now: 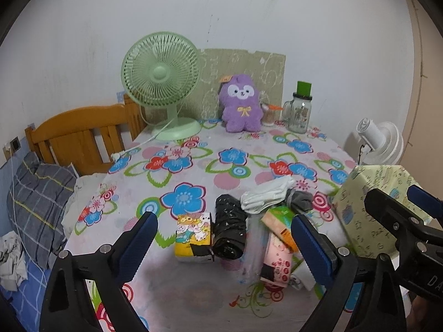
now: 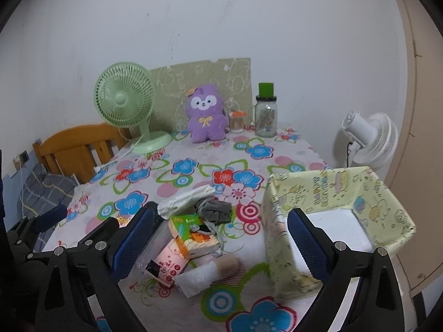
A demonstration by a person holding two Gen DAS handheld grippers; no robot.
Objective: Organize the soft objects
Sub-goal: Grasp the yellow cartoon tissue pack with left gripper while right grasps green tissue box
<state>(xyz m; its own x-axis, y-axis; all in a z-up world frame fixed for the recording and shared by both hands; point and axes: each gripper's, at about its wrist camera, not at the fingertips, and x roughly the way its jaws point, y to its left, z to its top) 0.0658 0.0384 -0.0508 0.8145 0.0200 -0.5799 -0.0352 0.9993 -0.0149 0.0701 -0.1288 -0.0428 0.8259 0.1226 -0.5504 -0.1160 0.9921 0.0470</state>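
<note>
Left gripper (image 1: pixel 224 238), foreground: jaws spread wide, nothing between them, above the pile on the table (image 1: pixel 193 290). Right gripper (image 2: pixel 221 235): likewise released, empty, w/ its right finger over the box (image 2: pixel 387 193). Pile, centre: yellow tissue pack (image 1: pixel 189 236) touching black roll (image 1: pixel 229 228); white cloth (image 1: pixel 265 193) and grey sock (image 1: pixel 301 199) behind; green-orange pack (image 2: pixel 191 232) atop pink pack (image 2: pixel 169 262); paper roll (image 2: pixel 207 274) nearest. Box sits just right of pile, open. Far edge: plush toy (image 1: pixel 242 103) btwn green fan (image 1: pixel 160 74) and jar (image 1: pixel 300 110).
</note>
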